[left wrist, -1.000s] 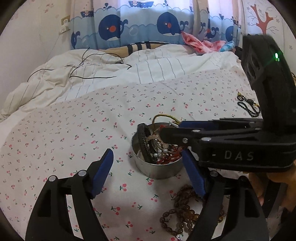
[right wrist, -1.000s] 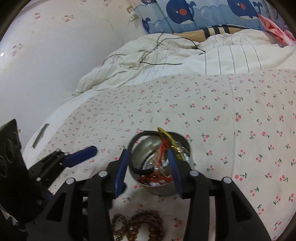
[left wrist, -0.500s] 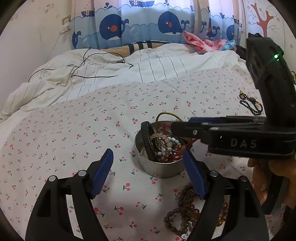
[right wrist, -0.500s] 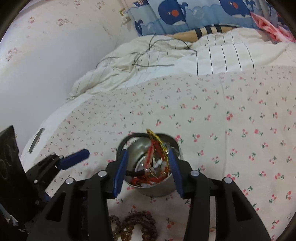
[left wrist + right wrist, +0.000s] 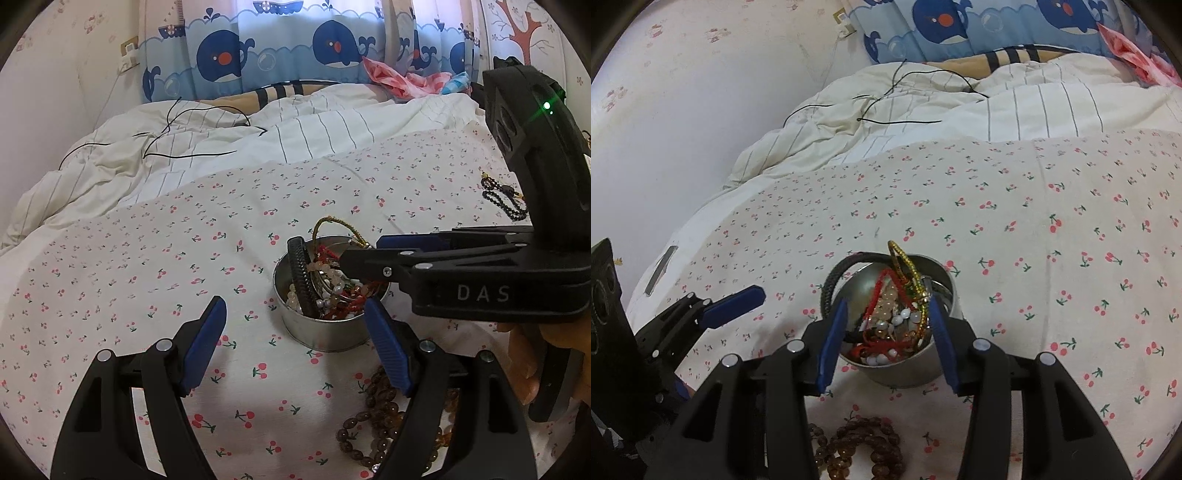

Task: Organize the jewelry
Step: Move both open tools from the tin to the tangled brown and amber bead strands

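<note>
Cherry-print sheet | tin full of bracelets | left gripper wide, empty | right gripper spread over tin, empty

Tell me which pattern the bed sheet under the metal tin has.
Small red cherries on white; the bed sheet shows best in the right wrist view, around the metal tin.

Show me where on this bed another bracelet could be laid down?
The cherry-print sheet lies bare left of the metal tin, up to the striped duvet. It is also bare right of the tin in the right wrist view. The brown bead bracelets crowd the near side, with black beads far right.
</note>
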